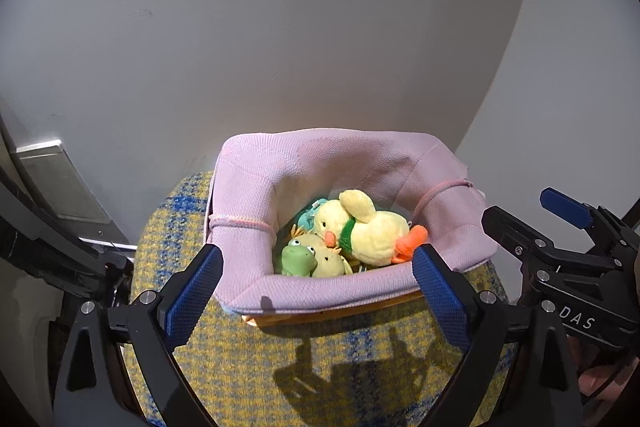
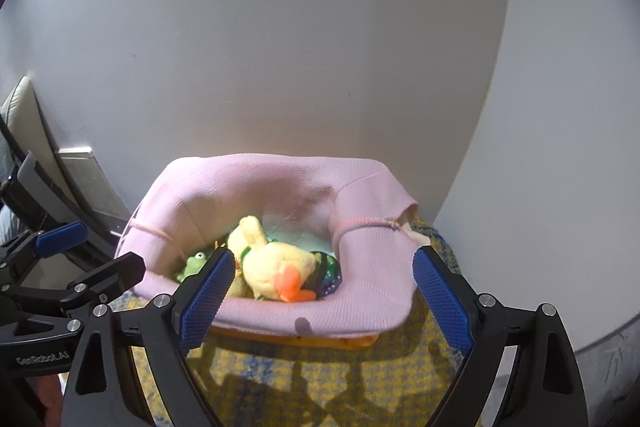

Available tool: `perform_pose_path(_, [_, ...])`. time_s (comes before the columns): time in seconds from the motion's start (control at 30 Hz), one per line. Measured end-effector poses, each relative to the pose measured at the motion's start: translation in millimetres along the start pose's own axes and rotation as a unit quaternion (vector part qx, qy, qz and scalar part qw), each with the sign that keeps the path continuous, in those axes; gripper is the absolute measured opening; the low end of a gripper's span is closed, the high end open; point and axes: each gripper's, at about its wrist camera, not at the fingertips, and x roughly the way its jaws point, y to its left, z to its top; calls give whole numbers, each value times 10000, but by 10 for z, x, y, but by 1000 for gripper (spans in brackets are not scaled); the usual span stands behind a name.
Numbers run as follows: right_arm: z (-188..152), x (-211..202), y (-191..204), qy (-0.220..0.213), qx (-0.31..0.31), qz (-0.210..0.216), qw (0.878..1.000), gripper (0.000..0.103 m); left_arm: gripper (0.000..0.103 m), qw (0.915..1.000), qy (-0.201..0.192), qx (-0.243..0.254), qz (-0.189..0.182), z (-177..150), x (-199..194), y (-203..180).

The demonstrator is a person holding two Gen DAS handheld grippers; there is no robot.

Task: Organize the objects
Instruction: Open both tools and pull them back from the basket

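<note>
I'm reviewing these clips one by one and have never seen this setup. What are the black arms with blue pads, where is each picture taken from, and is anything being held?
There is no robot: a person holds a two-finger gripper in each hand, each with a fisheye camera looking along its fingers. One picture is the left gripper view, the other the right gripper view. Both are open and hold nothing. Ahead, a pink fabric-lined basket sits on a yellow-and-blue checked woven surface. Inside lie a yellow plush duck with orange feet, a small green frog toy and other soft toys.
</note>
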Motion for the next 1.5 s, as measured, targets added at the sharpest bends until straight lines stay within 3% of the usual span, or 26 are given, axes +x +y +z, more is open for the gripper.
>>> perform_pose_path(0.63, [-97, -638, 70, -77, -11, 14, 10000, 91, 100, 9996, -132, -203, 110, -201, -659, 38])
perform_pose_path(1.5, [-778, -1050, -18, 270, 285, -47, 9992, 91, 100, 9990, 306, -322, 76, -818, -1053, -47])
